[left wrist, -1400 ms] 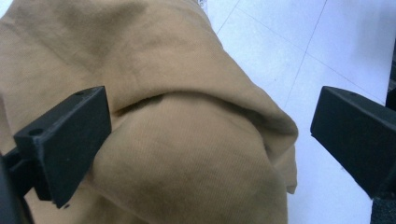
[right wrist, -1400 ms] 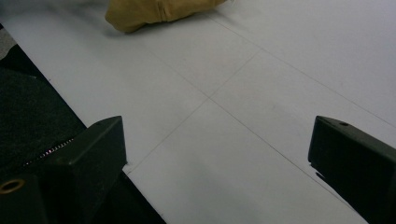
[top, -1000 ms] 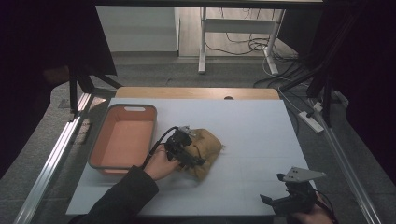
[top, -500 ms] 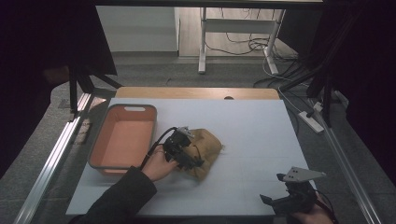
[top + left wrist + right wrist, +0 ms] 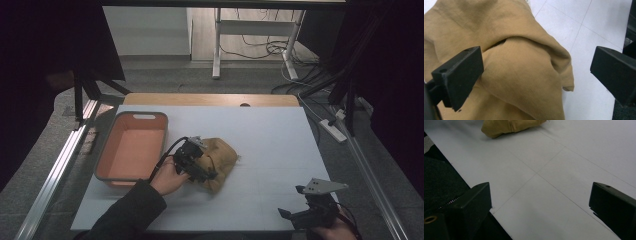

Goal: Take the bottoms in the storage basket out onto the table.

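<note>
The crumpled tan cloth [image 5: 220, 162] lies bunched near the middle of the white table [image 5: 280, 150], just right of the salmon-coloured bin [image 5: 131, 149], and the work in hand looks like getting a grip on it, likely to lift it into that bin. The left hand-held gripper [image 5: 199, 170] is down over the near left part of the heap. In the left gripper view its jaws stand spread wide, one against the cloth's [image 5: 524, 75] rounded fold and the other out over bare table, with nothing pinched yet.

To do this well, the jaws should straddle a thick ridge of fabric rather than a single loose layer. The raised fold running between them is the best target. I would shift the gripper a little so both jaws flank that ridge, press down until the tips are close to the table, and only then close. A shallow pinch risks catching one thin layer, so the rest would trail and drag over the bin's rim.

The right hand-held gripper [image 5: 307, 216] waits at the near right corner, well apart from the cloth [image 5: 511, 127], its jaws also spread over bare table [image 5: 554, 185]. It could steady a trailing end if the heap unfolds on the lift.
</note>
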A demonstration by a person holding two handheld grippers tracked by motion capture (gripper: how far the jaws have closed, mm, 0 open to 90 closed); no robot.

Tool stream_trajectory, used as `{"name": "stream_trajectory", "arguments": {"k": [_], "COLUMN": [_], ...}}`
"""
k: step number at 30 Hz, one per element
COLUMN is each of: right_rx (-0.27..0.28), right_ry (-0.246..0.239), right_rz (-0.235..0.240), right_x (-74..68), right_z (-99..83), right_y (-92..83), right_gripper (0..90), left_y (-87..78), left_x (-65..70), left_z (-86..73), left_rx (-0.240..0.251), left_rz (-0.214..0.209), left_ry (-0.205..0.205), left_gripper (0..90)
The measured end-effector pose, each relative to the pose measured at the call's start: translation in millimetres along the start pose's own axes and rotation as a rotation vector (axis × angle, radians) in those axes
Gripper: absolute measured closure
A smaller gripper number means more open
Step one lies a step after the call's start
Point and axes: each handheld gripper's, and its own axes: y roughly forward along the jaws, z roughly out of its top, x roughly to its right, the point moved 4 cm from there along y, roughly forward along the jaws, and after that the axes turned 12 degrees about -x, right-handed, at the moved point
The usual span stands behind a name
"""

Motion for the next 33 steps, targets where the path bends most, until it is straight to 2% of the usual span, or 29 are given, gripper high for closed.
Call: {"name": "stream_trajectory", "arguments": {"k": [33], "right_rx": [-0.005], "right_ry": [-0.003], "right_rz": [0.003], "right_x": [-0.4], "right_z": [0.3], "right_y": [0.8], "right_gripper": [4.5], "left_y": [-13.8], "left_x": [7.8], "left_z": [-11.2], "left_rx": [0.004], "left_rz": [-0.018], "left_ry": [-0.005], "left_gripper": [0.0]}}
